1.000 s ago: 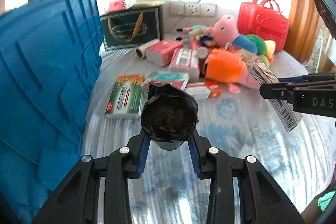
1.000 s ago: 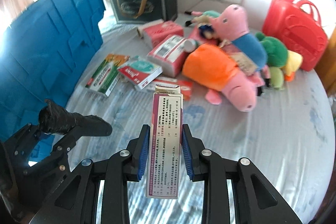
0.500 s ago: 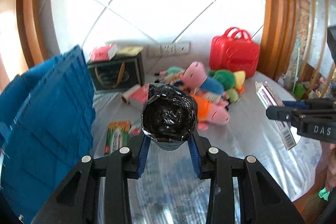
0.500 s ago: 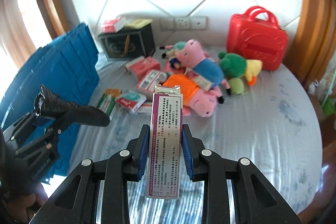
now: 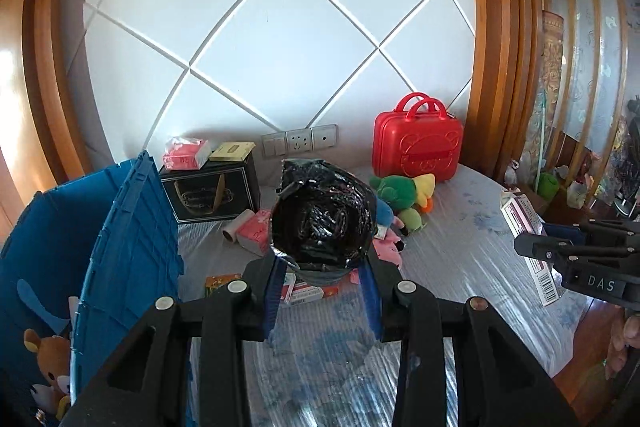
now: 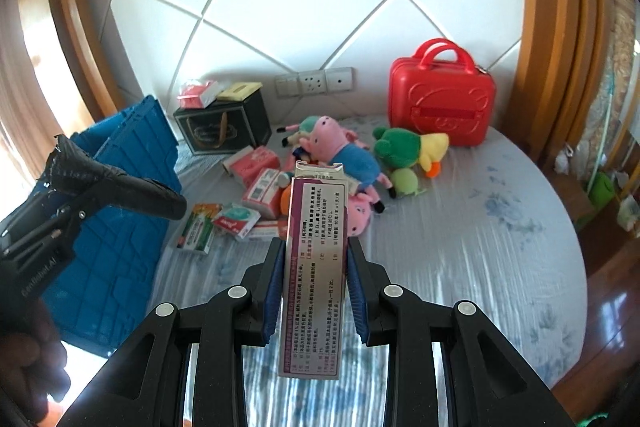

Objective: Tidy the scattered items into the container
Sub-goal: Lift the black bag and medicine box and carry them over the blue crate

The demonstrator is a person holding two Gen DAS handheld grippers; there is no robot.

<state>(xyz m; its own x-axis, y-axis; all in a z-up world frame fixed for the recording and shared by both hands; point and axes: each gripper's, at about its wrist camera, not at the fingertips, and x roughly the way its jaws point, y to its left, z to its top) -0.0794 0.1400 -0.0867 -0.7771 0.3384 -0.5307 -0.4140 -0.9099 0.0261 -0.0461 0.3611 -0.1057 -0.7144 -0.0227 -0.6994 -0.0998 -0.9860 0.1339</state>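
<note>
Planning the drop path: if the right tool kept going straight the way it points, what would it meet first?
Probably the toy pile: the right tool, shut on the purple box, aims at the pink plush pigs. Depth is uncertain.

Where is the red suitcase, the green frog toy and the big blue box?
red suitcase (image 6: pixel 442 103), right wrist view, front face.
green frog toy (image 6: pixel 396 147), right wrist view, its body.
big blue box (image 5: pixel 132 247), left wrist view, raised lid.

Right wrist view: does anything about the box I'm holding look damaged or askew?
Yes. The purple medicine box in the right gripper has its top flap open and bent, so its contents could slip out. It sits upright between the fingers, clamped near its middle. No other damage shows.
</note>
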